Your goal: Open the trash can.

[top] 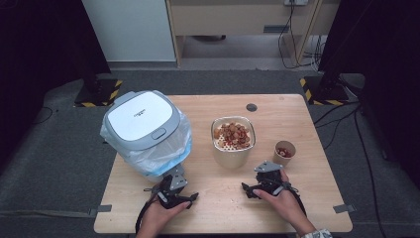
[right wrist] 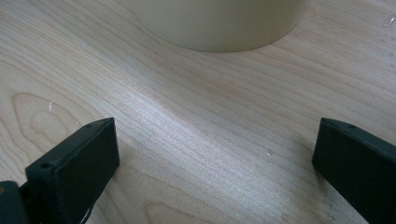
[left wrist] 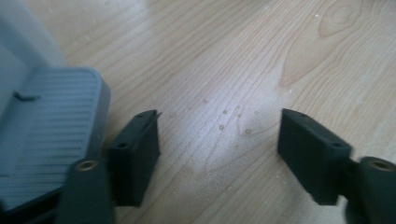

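So both grippers are parked on the near edge of the wooden table point(top: 292, 106), jaws spread wide with nothing between them but bare wood. The left gripper point(top: 173, 194) sits right at the foot of the grey step-on bin point(top: 143, 130), and in the left gripper view the ribbed pedal point(left wrist: 51, 140) lies at about 9 o'clock from the jaws, nearly touching the left jaw. The right gripper point(top: 262, 186) faces the cream pot point(top: 234, 148) full of reddish-brown shells or scraps (can't really tell what they are), with the pot's wall point(right wrist: 217, 23) at 12 o'clock from its jaws, close but apart.

The way I read it, the relation that matters is pot to bin: from the pot, the bin is at 9 o'clock, with its lid shut. The right hand is clearly nearer the pot, the left nearer the pedal, so that split looks natural. The pot is roundish-square, so no real long axis to line up on.

Hard to see: the pedal is cut off by the frame edge and blurry, the pot's rim is out of the right gripper view, and the little paper cup point(top: 285, 149) at 3 o'clock of the pot holds something red I can't identify.
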Available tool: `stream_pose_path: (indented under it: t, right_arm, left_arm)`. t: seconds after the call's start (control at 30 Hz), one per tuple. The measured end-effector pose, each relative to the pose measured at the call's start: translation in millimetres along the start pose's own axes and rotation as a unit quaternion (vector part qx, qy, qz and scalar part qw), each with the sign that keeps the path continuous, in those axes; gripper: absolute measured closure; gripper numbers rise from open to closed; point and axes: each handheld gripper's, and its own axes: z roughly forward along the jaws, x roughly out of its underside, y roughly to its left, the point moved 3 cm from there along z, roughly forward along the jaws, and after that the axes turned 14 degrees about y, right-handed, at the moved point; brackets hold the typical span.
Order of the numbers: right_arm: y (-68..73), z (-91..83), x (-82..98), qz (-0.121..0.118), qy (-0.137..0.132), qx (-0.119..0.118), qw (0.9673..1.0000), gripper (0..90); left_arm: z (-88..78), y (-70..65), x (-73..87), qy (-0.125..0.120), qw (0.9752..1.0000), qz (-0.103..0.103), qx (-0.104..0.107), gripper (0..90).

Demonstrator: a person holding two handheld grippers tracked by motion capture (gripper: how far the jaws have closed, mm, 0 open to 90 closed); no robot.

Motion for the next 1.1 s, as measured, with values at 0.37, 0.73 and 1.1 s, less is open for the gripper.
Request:
stream_pose_path:
  t: [0.37,0.73,1.1]
  right_arm:
    - [0.9,-1.2,2.1,-0.005,-0.001,-0.003,1.0,1.1]
    - [0.7,-1.5,2.5,-0.012,-0.001,-0.006,0.9999,1.0]
    - [1.1,-1.9,3.4,-0.016,-0.001,-0.009,0.9998,1.0]
  left_arm:
    - [-29.3,13.9,-2.8,-0.04,0.9965,-0.016,-0.071,72.2]
    - [-22.9,32.4,-7.8,-0.016,0.9916,0.007,-0.128,87.1]
    - [-15.7,35.3,-1.4,-0.009,0.9915,-0.029,-0.126,88.6]
